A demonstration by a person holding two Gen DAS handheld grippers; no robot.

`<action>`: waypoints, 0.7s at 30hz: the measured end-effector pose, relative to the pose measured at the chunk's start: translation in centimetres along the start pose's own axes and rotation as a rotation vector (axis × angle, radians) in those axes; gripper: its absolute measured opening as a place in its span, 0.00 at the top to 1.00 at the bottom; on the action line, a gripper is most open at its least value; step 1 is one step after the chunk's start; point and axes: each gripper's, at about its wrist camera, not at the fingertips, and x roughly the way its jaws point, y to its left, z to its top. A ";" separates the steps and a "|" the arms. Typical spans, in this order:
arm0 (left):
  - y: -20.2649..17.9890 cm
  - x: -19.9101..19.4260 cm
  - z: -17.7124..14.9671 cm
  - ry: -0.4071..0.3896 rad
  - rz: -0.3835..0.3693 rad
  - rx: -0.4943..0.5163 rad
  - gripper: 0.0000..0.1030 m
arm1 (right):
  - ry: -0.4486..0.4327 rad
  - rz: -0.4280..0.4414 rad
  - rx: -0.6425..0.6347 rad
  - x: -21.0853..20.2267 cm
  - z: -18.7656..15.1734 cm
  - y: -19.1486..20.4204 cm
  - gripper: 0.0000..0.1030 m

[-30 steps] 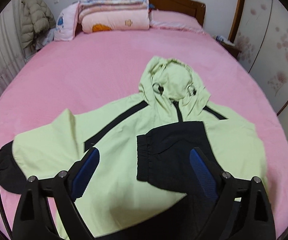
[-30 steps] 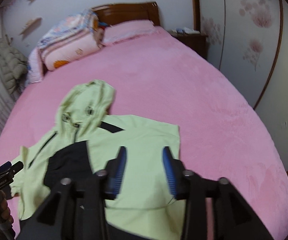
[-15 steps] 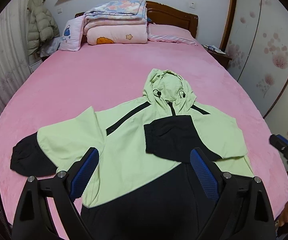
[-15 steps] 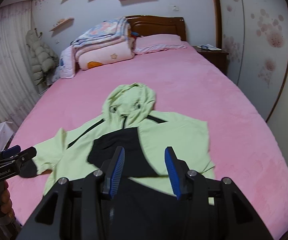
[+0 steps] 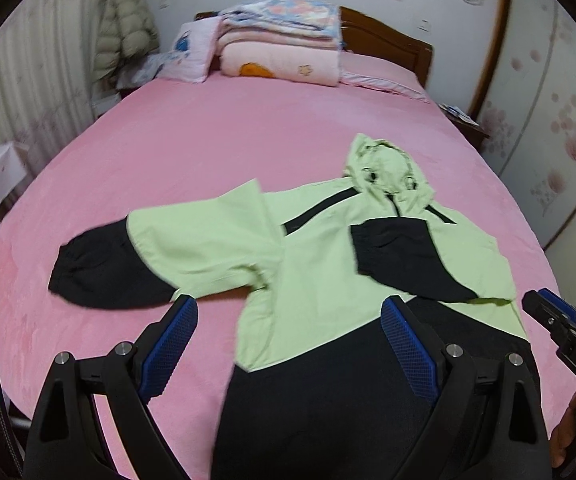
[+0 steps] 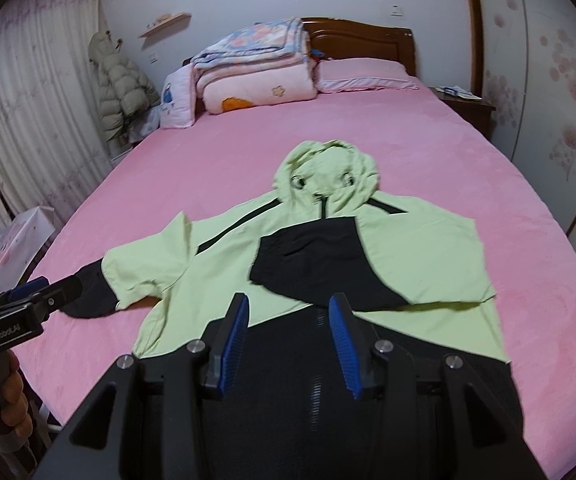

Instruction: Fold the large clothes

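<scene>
Lime-and-black hooded jacket (image 6: 407,248) flat, one sleeve folded in, left gripper (image 5: 288,344) and right gripper (image 6: 288,344) agape, empty

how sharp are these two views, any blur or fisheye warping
Left wrist view: the jacket is smeared by motion blur, worst at its black cuff; the left gripper stays crisp. Right wrist view: sharper, with slight blur on the jacket's hem; the right gripper is crisp. Both views: strong fisheye bending of the bed edges and walls, dark corners, flat indoor light, no glare.
</scene>
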 end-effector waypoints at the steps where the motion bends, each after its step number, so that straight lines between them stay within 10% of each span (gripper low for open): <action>1: 1.2 0.3 -0.3 0.004 0.003 -0.018 0.10 | 0.000 0.004 -0.008 0.2 -0.2 0.8 0.59; 21: 28.7 12.6 -6.2 0.065 0.046 -0.607 0.11 | 0.139 0.076 -0.144 10.8 -2.6 13.1 0.59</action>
